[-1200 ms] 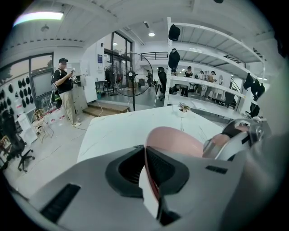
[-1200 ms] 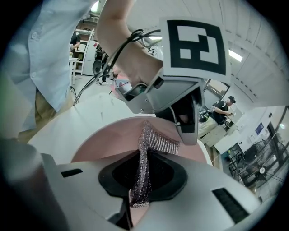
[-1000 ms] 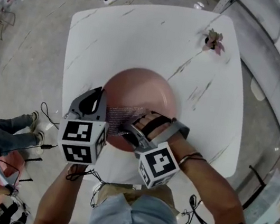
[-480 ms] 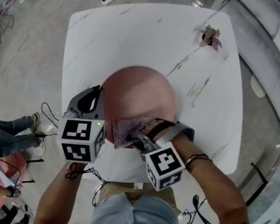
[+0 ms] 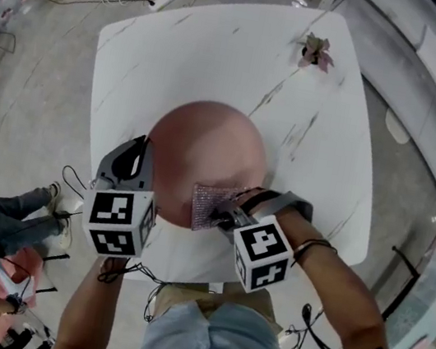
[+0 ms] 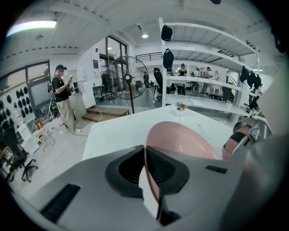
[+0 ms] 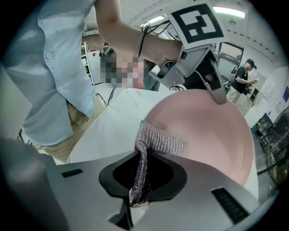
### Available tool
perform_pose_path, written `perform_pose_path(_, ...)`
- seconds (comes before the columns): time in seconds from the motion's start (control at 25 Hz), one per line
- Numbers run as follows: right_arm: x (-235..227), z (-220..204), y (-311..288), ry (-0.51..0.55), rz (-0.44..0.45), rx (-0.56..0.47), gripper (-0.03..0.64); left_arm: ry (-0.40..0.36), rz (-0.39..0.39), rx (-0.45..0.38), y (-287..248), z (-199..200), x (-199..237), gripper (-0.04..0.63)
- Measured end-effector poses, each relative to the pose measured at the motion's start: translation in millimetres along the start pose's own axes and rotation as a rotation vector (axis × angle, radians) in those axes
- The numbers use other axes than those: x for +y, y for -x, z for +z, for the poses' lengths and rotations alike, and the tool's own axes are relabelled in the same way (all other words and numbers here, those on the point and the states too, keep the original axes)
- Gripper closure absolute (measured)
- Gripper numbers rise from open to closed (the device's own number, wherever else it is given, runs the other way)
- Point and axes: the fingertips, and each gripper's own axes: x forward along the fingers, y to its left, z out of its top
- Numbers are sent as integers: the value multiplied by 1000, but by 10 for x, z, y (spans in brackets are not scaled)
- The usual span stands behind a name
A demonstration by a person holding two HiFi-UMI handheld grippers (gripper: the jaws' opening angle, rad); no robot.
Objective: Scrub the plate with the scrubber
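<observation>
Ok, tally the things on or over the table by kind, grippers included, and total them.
Plate: 1
Scrubber: 1
Flower: 1
Grippers: 2 (left gripper, right gripper)
Total: 5
</observation>
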Motion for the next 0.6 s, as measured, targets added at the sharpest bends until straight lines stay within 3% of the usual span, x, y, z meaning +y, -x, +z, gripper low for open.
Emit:
perform_pose_path(0.24, -57, -105, 52, -98, -9, 40, 566, 2, -9, 6, -3, 9, -65, 578)
perform_pose_path(0.6, -202, -313, 56, -314, -116, 113, 566, 13, -12, -1, 5, 57, -147, 578)
